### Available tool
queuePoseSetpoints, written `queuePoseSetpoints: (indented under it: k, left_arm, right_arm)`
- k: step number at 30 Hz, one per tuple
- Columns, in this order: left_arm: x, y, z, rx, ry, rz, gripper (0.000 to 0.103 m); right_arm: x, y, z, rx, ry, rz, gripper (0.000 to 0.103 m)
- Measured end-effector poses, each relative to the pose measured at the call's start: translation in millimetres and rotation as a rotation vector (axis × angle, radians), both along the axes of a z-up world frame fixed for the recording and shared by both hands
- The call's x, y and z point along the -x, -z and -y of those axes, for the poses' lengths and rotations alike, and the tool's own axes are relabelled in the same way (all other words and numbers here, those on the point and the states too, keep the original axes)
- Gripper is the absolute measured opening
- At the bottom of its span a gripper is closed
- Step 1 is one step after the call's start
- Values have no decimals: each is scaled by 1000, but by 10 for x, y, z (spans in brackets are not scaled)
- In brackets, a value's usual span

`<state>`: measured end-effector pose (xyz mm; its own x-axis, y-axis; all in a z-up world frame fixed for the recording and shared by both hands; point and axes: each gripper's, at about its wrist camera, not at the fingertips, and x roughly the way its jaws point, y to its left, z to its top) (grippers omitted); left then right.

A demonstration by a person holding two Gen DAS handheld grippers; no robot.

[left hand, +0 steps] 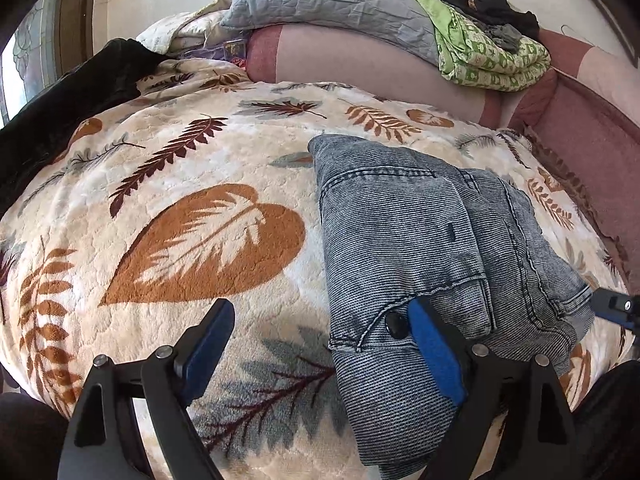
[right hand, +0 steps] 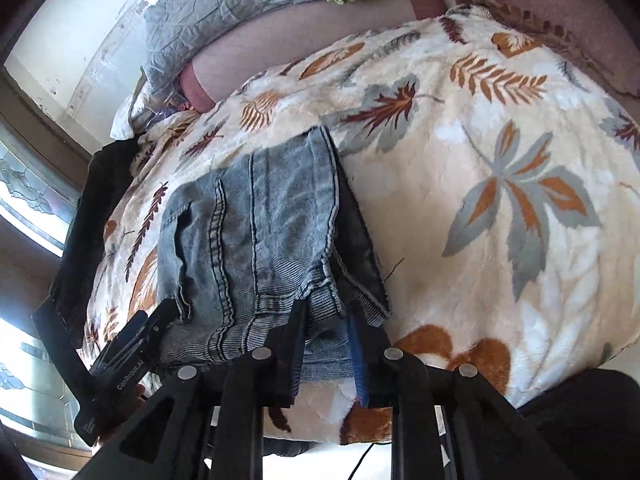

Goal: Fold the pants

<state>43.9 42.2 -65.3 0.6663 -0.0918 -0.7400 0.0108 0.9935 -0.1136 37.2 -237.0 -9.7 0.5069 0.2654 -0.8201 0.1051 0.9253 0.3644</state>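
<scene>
The pants are grey-blue denim jeans [left hand: 420,232], folded into a compact stack on a cream leaf-patterned blanket [left hand: 180,200]. In the left wrist view my left gripper [left hand: 320,320] is open, its right finger [left hand: 432,340] resting on the jeans' near edge by a black button, its left finger on the blanket. In the right wrist view the jeans [right hand: 256,232] lie ahead, and my right gripper [right hand: 328,320] has its jaws narrowly apart around the near edge of the folded stack. The left gripper's body [right hand: 120,364] shows at lower left.
A grey quilted pillow [left hand: 320,0], a green patterned cloth [left hand: 488,56] with dark clothes on it, and a pink bolster [left hand: 360,64] lie at the bed's far side. A black garment [left hand: 72,96] lies at the left. A window [right hand: 24,200] is left.
</scene>
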Motion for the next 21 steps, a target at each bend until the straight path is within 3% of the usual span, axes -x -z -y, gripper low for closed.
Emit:
queuePoseSetpoints:
  k: [3,6,11,15,16,18,19,20,21]
  left_arm:
    - [2,-1,-6,8,0,-2,89]
    - [5,2,-7,8,-1,1,89]
    - [11,1,-13,6,0,6,89]
    - [16,2,-12,12,1,8,89]
    - [16,2,-15,11,2,8,89]
    - [13,7,-3,13,13,6,89]
    - [16,7,-5,14,11,10,89]
    - [17,6,-11,17,13,9,89]
    - [15,9,-16,22,13,9,89]
  right_arm:
    - [-61,-153,33,34,33,26,25]
    - [-158,-258,29,-18,33,50,28]
    - [-543,-355,-325,-186,-95,92,64]
    - [-966,-122,-446,-324,-135,49,64]
    - [-1068,54,-426,-314,-118,1,65]
    - [-1191,579,-318,-284,-36,-182,64]
    - [-1146,655,-234,-302,-11,-149,49]
    - [-1101,629,-195,-301,-15,-128,41]
    - [-1064,584,-193,-282,-28,-121,41]
